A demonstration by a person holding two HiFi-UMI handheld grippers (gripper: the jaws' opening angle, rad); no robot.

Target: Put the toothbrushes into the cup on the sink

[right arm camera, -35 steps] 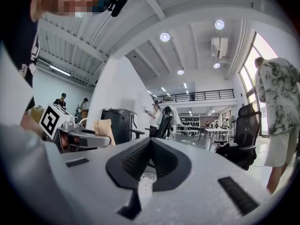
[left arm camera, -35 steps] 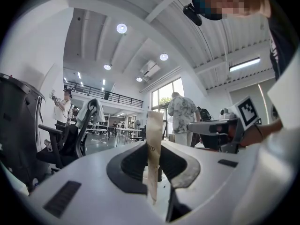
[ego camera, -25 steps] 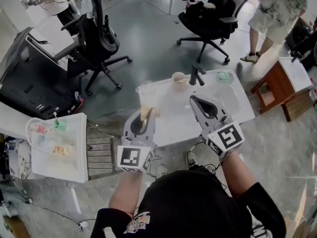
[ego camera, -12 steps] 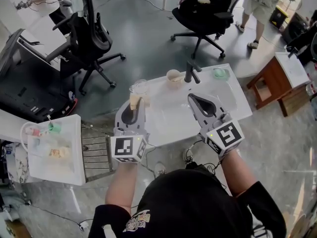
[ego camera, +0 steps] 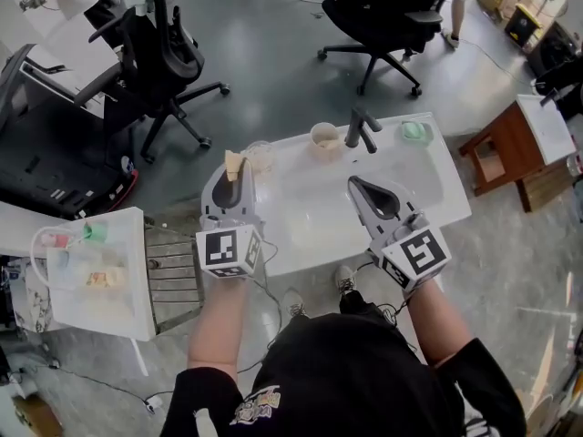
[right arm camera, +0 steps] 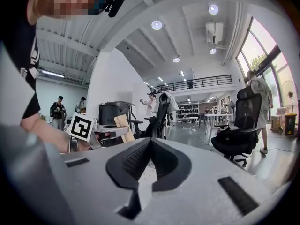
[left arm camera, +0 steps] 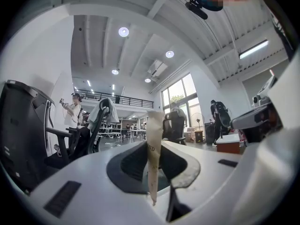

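Grey concrete floor of an open workshop, seen from above, with a black office chair (ego camera: 159,57) at rear left, a second chair (ego camera: 387,12) at rear right, a wooden stool (ego camera: 499,153) at the right and a white side table (ego camera: 132,300) at the left. At centre, white sink (ego camera: 301,235) with dark faucet (ego camera: 361,131) on the rear rim; beige cup (ego camera: 324,138) just left of the faucet, clear cup (ego camera: 261,157) at the rear left corner, green dish (ego camera: 415,133) at the rear right. Left gripper (ego camera: 231,178) over the left edge of the sink, jaws clenched on a toothbrush (left arm camera: 153,139), a flat pale-tan strip standing upright between the pads, upper end clear of the jaw tips and just beside the clear cup; contact with that cup not discernible. Right gripper (ego camera: 358,184) over the basin, in front of the faucet and well apart from both cups, jaws pressed together with nothing between them.
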